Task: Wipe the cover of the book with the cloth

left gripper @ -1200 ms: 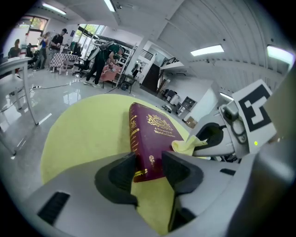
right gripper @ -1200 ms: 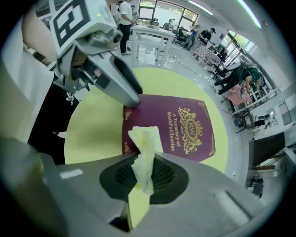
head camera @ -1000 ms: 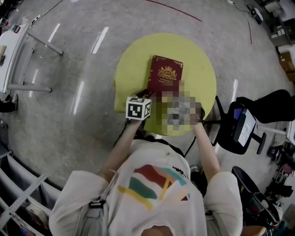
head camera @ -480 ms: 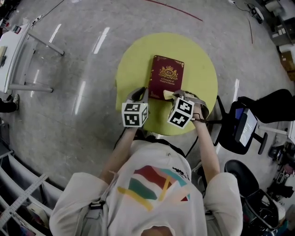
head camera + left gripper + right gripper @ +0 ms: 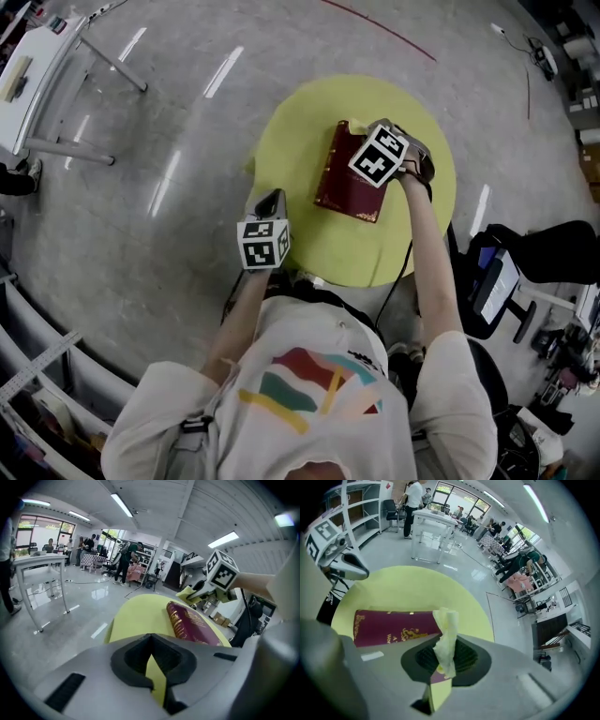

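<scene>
Overhead, your head view shows the book lying tilted on the round yellow table, with bare tabletop to its left and on your side. Your right gripper is at the book's far edge, and your left gripper is at the near left rim, apart from the book. The left gripper view shows its jaws clenched on nothing and the book's gilt spine facing it. Only the right gripper view shows its jaws grasping the pale cloth over the cover.
</scene>
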A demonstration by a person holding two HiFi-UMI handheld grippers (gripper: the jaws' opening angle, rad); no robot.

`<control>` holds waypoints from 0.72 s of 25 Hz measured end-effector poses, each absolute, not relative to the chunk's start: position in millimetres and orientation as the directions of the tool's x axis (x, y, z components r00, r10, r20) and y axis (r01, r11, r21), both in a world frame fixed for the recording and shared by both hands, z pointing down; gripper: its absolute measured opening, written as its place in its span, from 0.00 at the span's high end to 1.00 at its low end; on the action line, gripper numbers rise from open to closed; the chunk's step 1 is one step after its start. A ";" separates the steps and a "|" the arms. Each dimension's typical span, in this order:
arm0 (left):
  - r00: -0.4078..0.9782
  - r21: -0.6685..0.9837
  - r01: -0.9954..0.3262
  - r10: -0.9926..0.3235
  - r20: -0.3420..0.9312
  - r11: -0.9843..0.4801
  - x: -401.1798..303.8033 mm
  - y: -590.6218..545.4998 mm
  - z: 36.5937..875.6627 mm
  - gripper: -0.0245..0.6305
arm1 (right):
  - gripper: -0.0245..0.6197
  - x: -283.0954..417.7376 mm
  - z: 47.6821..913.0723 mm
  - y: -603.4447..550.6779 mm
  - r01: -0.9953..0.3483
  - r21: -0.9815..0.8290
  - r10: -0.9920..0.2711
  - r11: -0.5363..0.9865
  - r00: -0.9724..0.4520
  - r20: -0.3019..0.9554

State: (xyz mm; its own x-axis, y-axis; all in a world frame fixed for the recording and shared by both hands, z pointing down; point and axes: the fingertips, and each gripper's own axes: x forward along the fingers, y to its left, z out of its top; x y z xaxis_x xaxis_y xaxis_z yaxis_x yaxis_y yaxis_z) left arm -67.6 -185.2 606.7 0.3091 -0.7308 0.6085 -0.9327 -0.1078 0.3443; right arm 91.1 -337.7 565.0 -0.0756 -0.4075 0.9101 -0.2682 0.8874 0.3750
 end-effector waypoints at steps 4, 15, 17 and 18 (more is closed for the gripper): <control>0.279 0.348 -0.936 -0.726 0.629 -0.059 -80.3 -174.2 618.5 0.94 | 0.92 81.2 592.7 -360.3 -0.245 0.336 -0.357 0.909 -0.044 0.933; 0.171 0.343 -0.937 -0.769 0.616 0.066 -127.9 -168.1 614.7 0.94 | 0.92 72.9 600.6 -355.0 -0.224 0.339 -0.352 0.914 -0.019 0.936; 0.171 0.340 -0.938 -0.773 0.611 0.061 -128.1 -169.8 612.3 0.94 | 0.92 70.5 601.5 -345.0 -0.215 0.334 -0.347 0.918 -0.024 0.938; 0.174 0.339 -0.939 -0.774 0.608 0.056 -127.2 -171.0 610.8 0.94 | 0.92 69.0 602.2 -338.3 -0.209 0.330 -0.342 0.921 -0.026 0.939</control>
